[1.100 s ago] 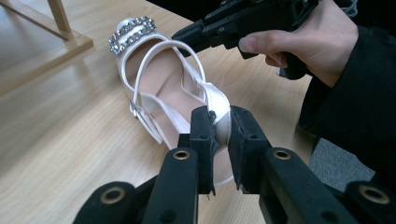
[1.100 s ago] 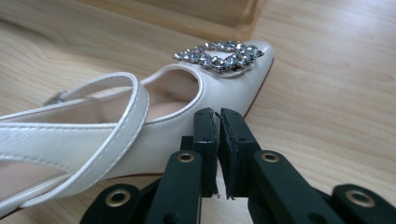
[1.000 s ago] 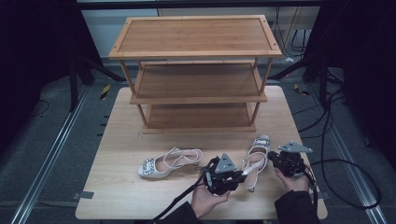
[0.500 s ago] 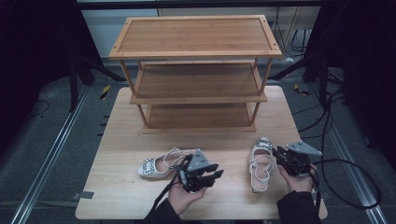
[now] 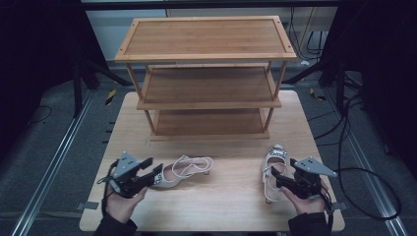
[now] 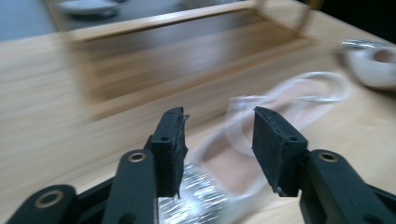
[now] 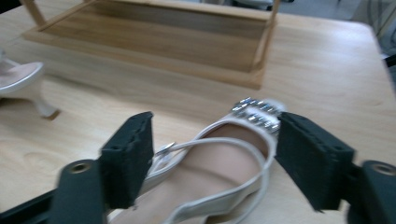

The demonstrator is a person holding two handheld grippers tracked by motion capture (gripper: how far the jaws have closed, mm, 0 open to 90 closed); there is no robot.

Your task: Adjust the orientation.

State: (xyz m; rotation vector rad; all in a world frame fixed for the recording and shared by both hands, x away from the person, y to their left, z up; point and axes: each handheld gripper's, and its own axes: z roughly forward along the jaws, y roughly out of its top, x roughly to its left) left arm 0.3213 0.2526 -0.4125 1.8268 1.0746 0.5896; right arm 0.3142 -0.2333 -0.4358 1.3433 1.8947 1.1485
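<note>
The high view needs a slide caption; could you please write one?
Two open grippers, left and right, at a pair of sandals before a wooden rack.

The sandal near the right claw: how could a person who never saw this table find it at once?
Start at the wooden shelf rack at the back of the table. Look in front of its right leg: a pale sandal lies there, jewelled toe pointing toward the rack. The other sandal lies sideways on the left.
</note>
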